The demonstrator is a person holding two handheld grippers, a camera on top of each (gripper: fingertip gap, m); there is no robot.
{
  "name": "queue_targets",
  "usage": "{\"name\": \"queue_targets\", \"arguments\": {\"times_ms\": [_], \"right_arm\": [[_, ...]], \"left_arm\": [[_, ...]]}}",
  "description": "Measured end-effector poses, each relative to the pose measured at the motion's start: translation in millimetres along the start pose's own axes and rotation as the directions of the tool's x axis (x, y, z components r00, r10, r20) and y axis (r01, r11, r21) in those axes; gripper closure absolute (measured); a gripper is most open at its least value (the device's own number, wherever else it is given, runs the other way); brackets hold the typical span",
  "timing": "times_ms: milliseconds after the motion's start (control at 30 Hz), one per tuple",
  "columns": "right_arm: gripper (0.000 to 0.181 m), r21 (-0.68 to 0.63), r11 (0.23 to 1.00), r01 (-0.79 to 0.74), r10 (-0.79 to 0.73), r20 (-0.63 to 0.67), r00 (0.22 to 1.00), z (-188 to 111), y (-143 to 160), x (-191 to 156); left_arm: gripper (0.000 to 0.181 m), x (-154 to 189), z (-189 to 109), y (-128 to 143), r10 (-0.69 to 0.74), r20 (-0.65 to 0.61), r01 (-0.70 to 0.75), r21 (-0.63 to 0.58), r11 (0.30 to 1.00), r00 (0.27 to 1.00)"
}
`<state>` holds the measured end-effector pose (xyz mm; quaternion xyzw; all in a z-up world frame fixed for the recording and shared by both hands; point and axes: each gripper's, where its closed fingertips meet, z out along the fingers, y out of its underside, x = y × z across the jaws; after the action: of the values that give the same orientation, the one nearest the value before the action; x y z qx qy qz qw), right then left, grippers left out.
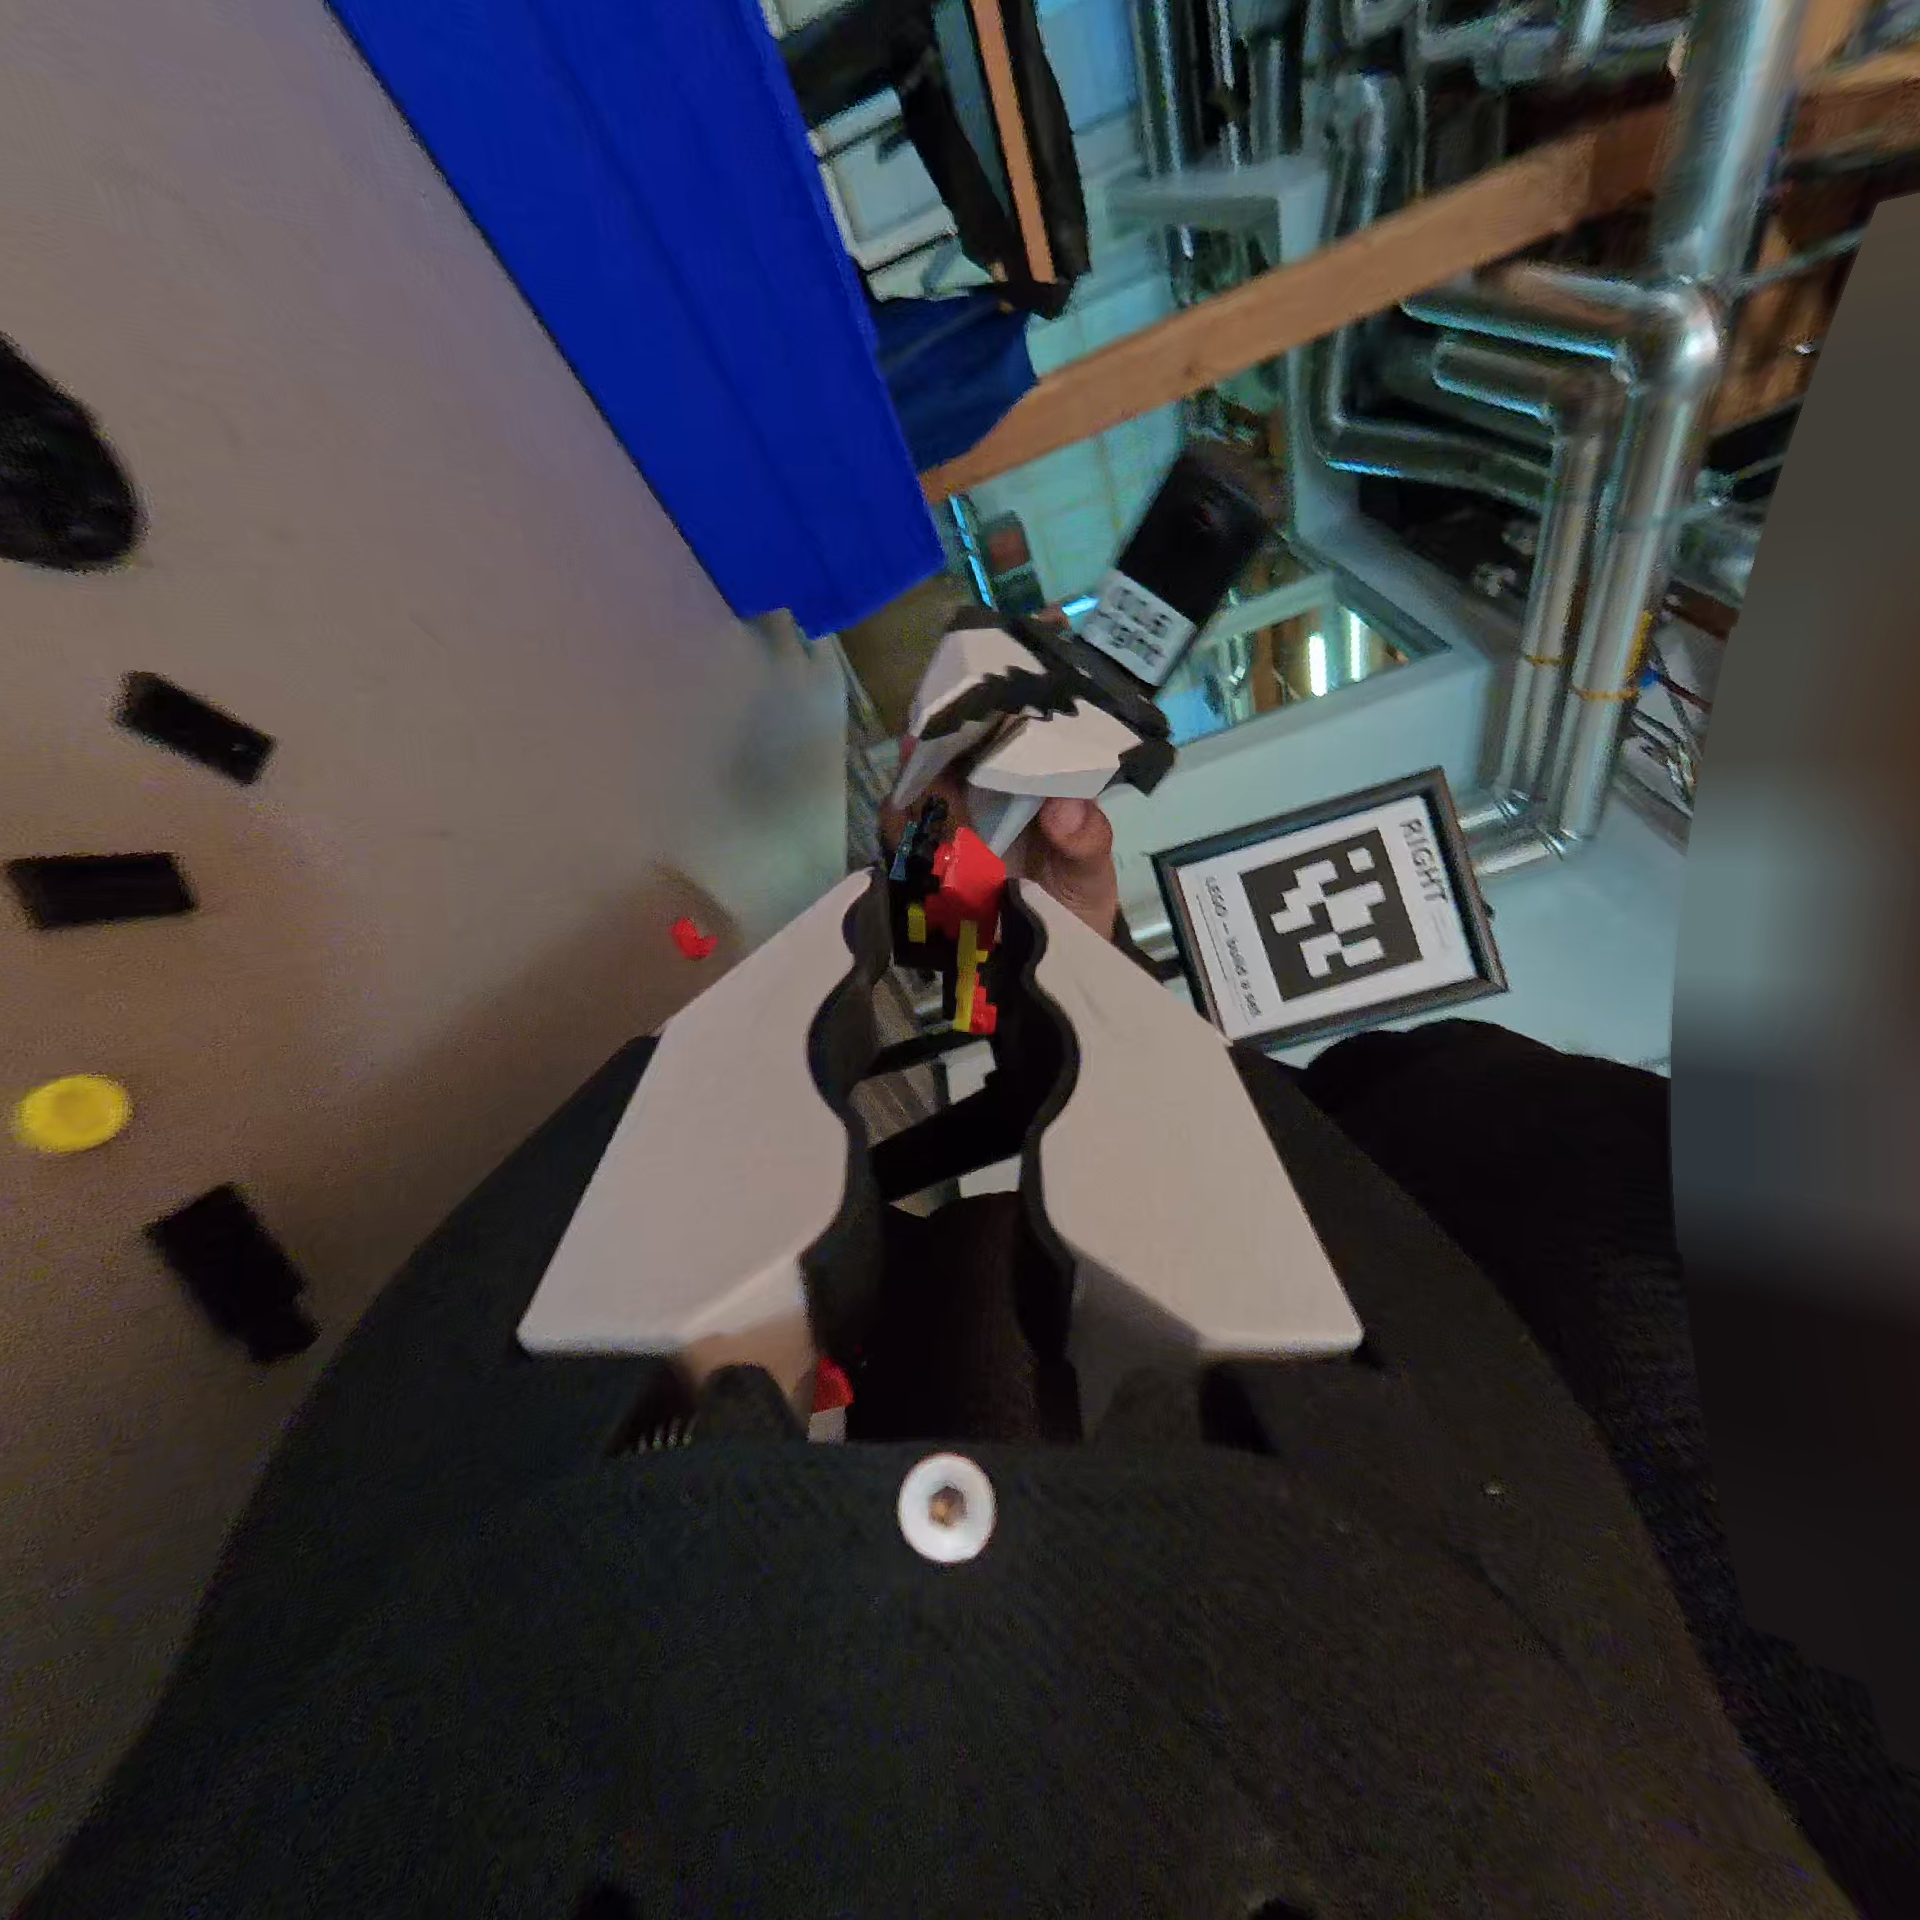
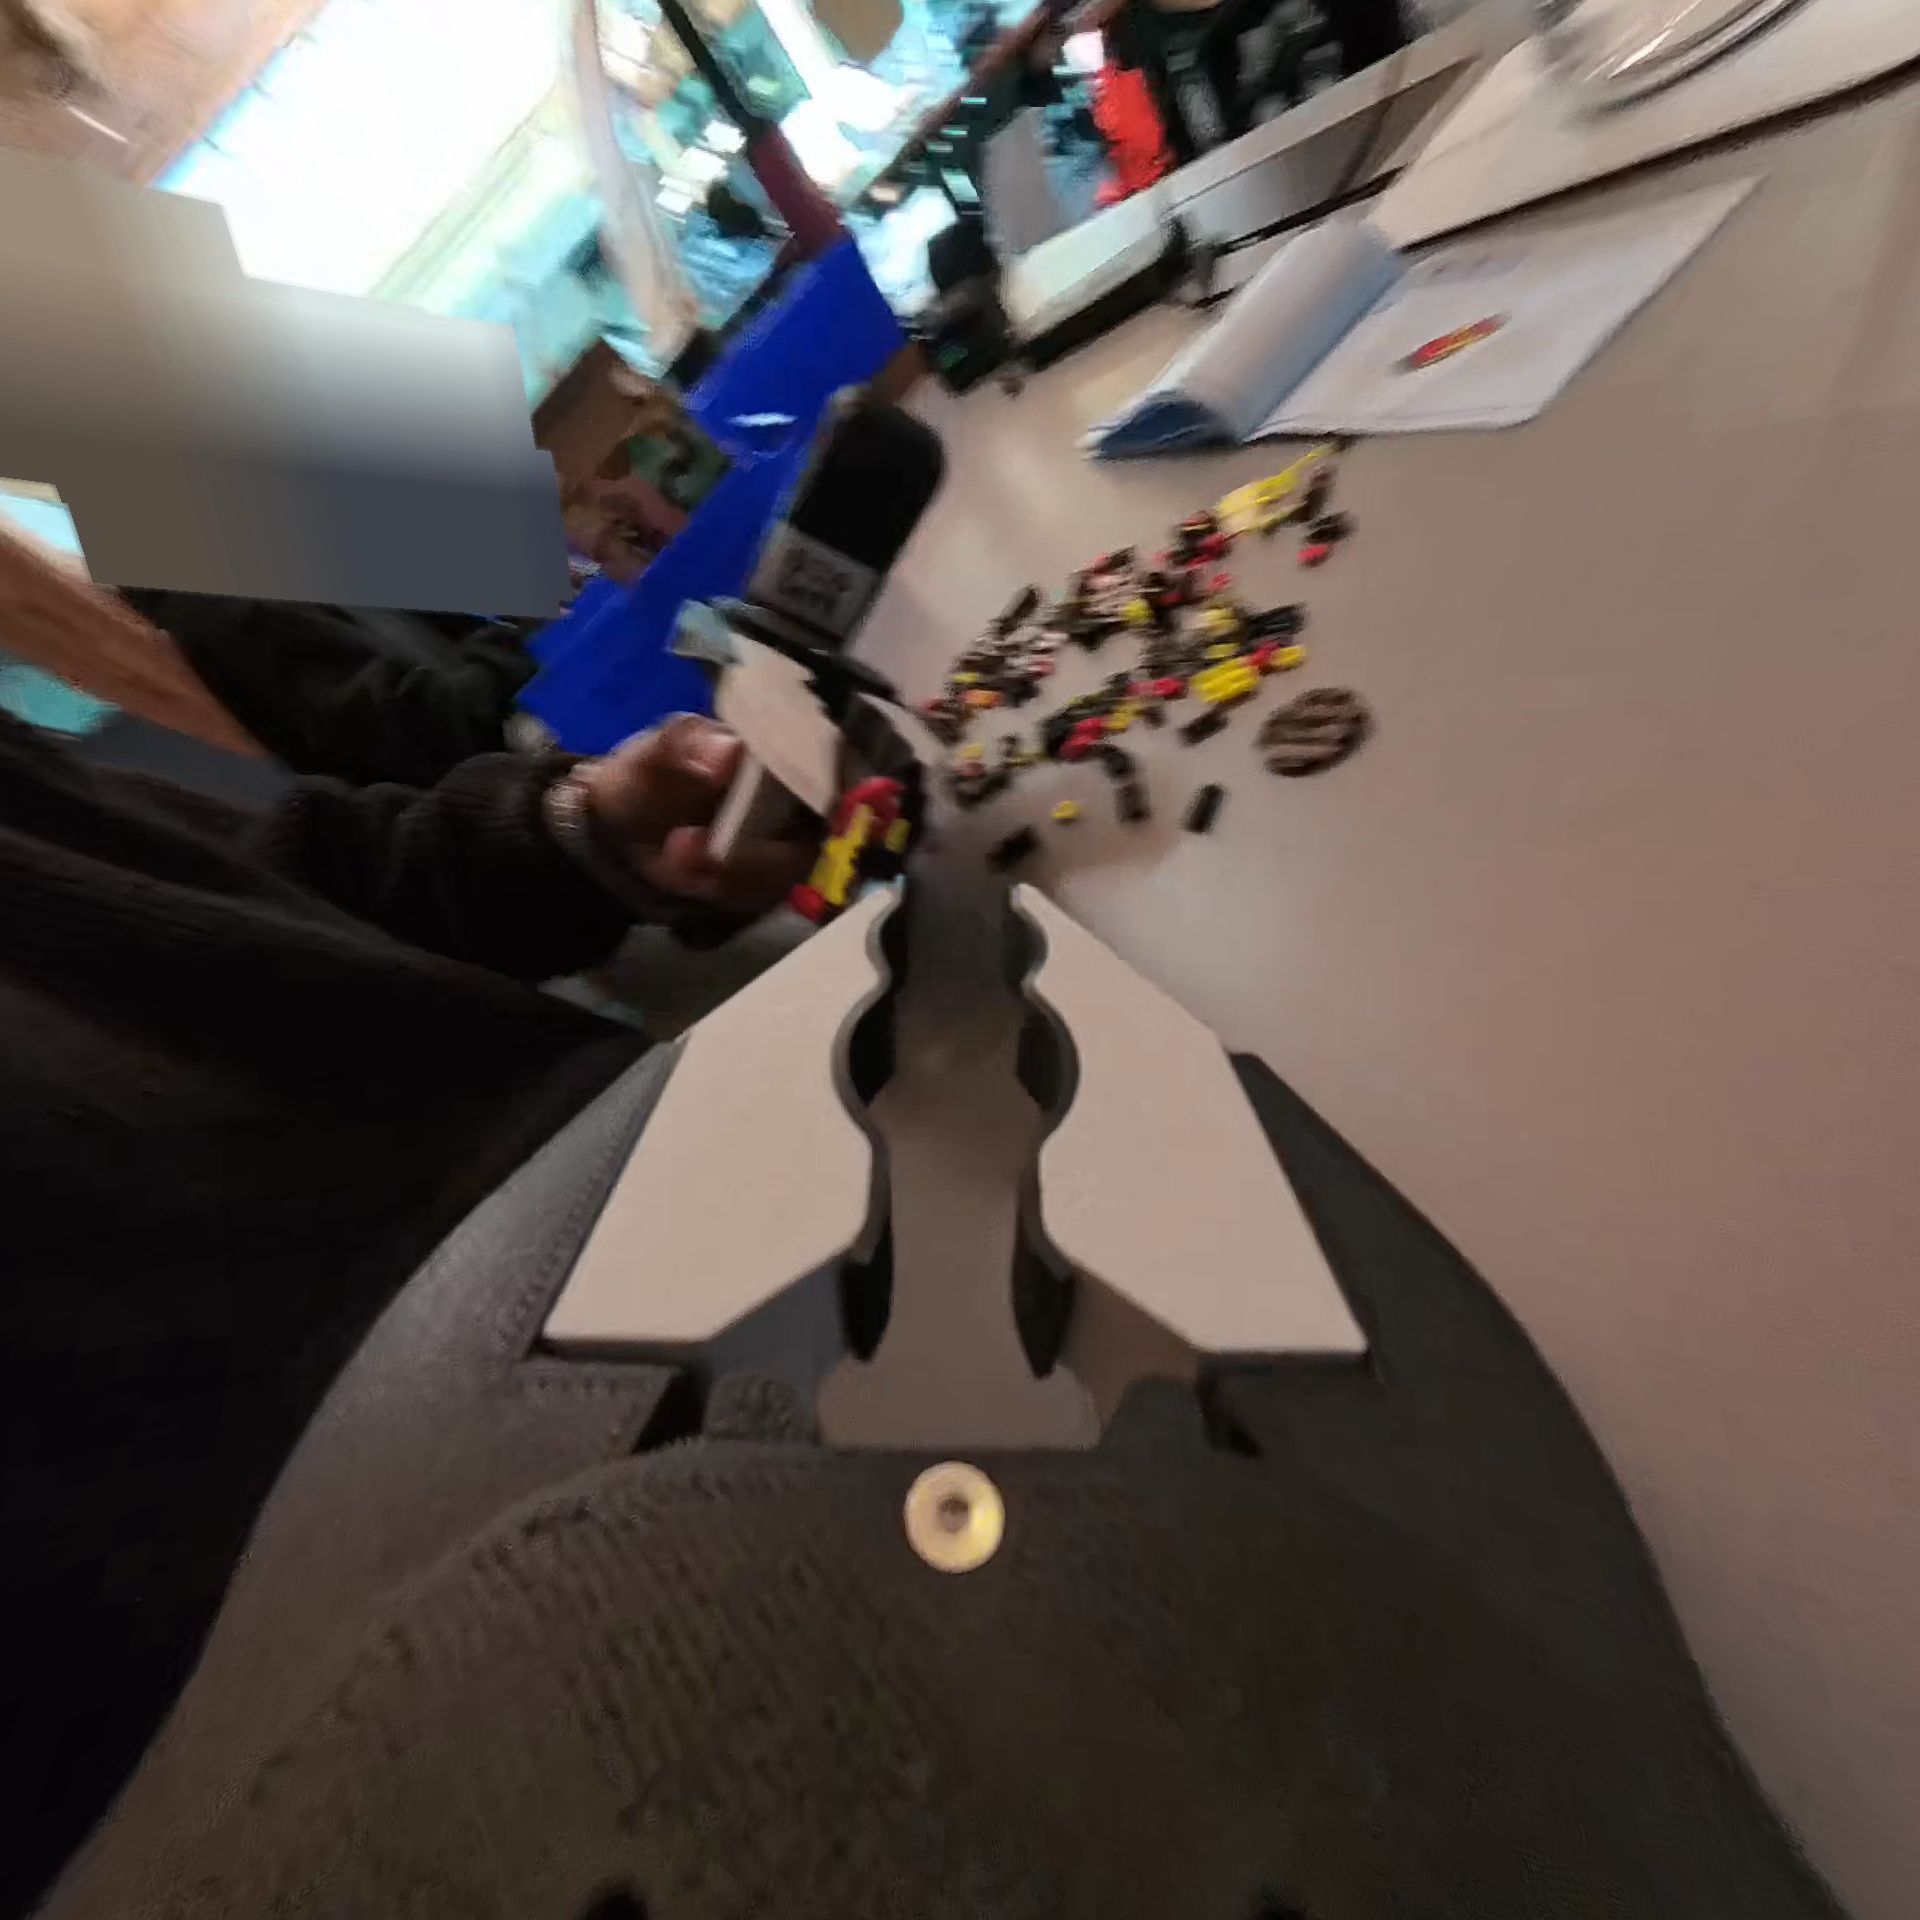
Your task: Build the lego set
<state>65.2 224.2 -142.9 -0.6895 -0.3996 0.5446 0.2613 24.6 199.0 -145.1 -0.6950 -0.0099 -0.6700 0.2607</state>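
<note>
A small red, yellow and black lego assembly (image 1: pixel 951 925) sits between the tips of my left gripper (image 1: pixel 948 891), which is shut on it and holds it off the grey table (image 1: pixel 364 623). My right gripper (image 1: pixel 961 810) comes in from above, its tips right at the top of the assembly. In the right wrist view my right gripper (image 2: pixel 956 902) has a narrow gap with nothing in it. The assembly (image 2: pixel 857 842) shows just left of its tips, held by my left gripper (image 2: pixel 800 748). A hand (image 2: pixel 675 810) grips the left tool.
Loose black pieces (image 1: pixel 192 727), a yellow round piece (image 1: pixel 71 1114) and a small red piece (image 1: pixel 691 938) lie on the table. A pile of loose pieces (image 2: pixel 1143 644), a black tyre (image 2: pixel 1314 730) and an open booklet (image 2: pixel 1403 332) lie farther off. A framed marker card (image 1: pixel 1330 909) stands nearby. Tip to tip, the grippers are about 5 centimeters apart. Between my left fingertips and the yellow round piece (image 1: pixel 71 1114) there is roughly 11 centimeters.
</note>
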Motion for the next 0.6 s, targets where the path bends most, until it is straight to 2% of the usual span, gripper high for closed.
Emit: {"name": "queue_targets", "arguments": {"times_ms": [67, 133, 200, 400, 500, 600], "right_arm": [[0.176, -0.096, 0.986, 0.138, -0.154, -0.188, 0.970, -12.6, 8.7, 18.4], [0.174, -0.194, 0.960, 0.202, -0.259, -0.331, 0.907, -19.7, 20.3, 27.8], [0.167, -0.281, 0.938, 0.203, -0.308, -0.407, 0.860, -18.5, 38.6, 29.7], [0.161, -0.439, 0.891, 0.116, -0.310, -0.403, 0.861, 8.1, 87.5, 21.0], [0.158, -0.451, 0.888, 0.089, -0.300, -0.423, 0.855, 11.2, 90.0, 28.3], [0.163, -0.423, 0.905, 0.047, -0.236, -0.407, 0.882, 15.0, 89.2, 28.6]], "left_arm": [[0.163, -12.6, -4.0, -0.9, 0.015, 0.088, -0.016, 0.015, 1.000, 0.996], [0.163, -26.8, -9.4, -1.4, 0.055, 0.197, -0.061, 0.027, 0.998, 0.979], [0.163, -37.1, -13.7, -2.3, 0.060, 0.267, -0.072, 0.036, 0.997, 0.962], [0.162, -57.6, -14.0, 3.4, 0.051, 0.366, -0.046, -0.022, 0.999, 0.929], [0.162, -60.5, -12.0, 7.2, 0.060, 0.385, -0.046, -0.047, 0.998, 0.921], [0.162, -63.2, -11.1, 8.5, 0.050, 0.385, -0.033, -0.050, 0.998, 0.921]]}}
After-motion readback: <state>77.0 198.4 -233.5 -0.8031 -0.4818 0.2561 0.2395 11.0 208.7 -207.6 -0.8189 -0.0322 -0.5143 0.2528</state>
